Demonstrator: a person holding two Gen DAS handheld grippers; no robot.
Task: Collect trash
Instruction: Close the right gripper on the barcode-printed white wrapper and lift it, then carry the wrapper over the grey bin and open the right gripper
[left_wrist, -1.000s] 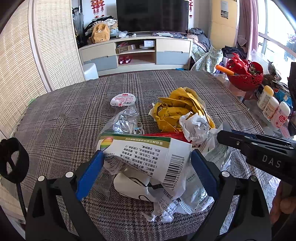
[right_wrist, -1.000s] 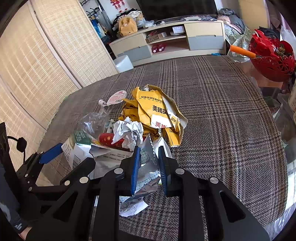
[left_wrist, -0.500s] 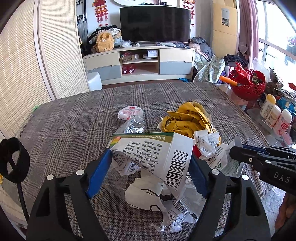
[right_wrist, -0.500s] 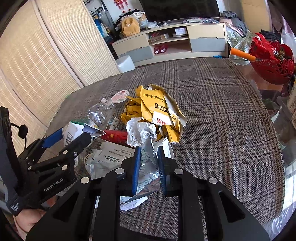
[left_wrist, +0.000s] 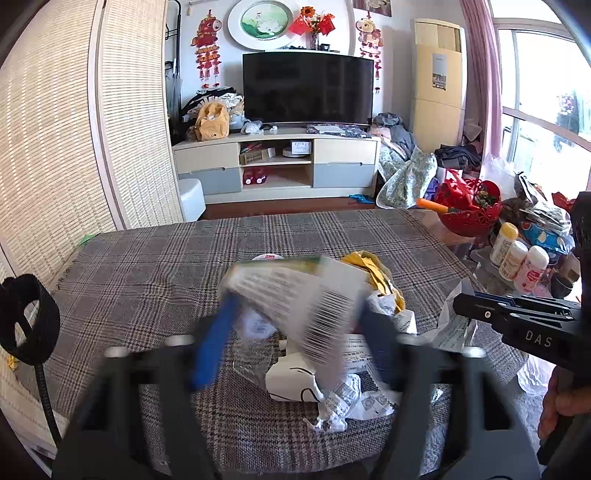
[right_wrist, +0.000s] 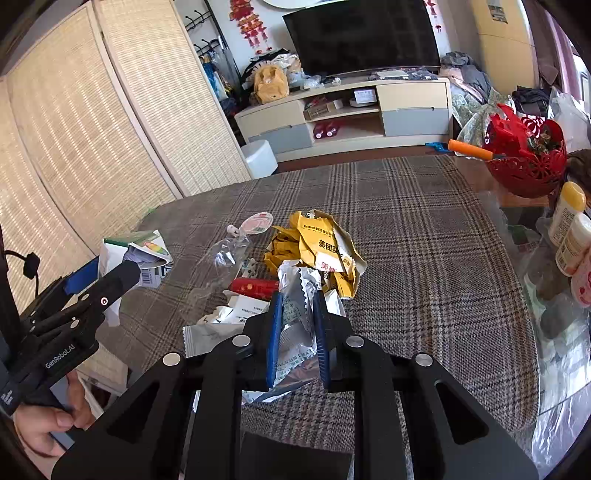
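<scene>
A pile of trash lies on the plaid tablecloth (right_wrist: 424, 240): a crumpled yellow paper bag (right_wrist: 317, 247), a red wrapper (right_wrist: 255, 286), a clear plastic bag (right_wrist: 225, 254) and white paper scraps (left_wrist: 295, 376). My left gripper (left_wrist: 295, 306) is closing its jaws on a white carton (left_wrist: 295, 295) with a green top and a barcode. In the right wrist view the carton (right_wrist: 136, 254) hangs above the cloth, left of the pile, in the left gripper (right_wrist: 107, 273). My right gripper (right_wrist: 298, 297) is shut on a silver foil wrapper (right_wrist: 295, 317), lifted off the table's near side.
A red basket (right_wrist: 524, 155) and several bottles (right_wrist: 569, 221) stand at the table's right end. A rattan screen (left_wrist: 55, 147) runs along the left. A TV stand (left_wrist: 277, 166) is beyond the far edge. A person's hand (right_wrist: 48, 424) holds the left gripper.
The left jaws came together on the carton and lifted it up and away from the pile. The right gripper rose with the foil wrapper still in it.
</scene>
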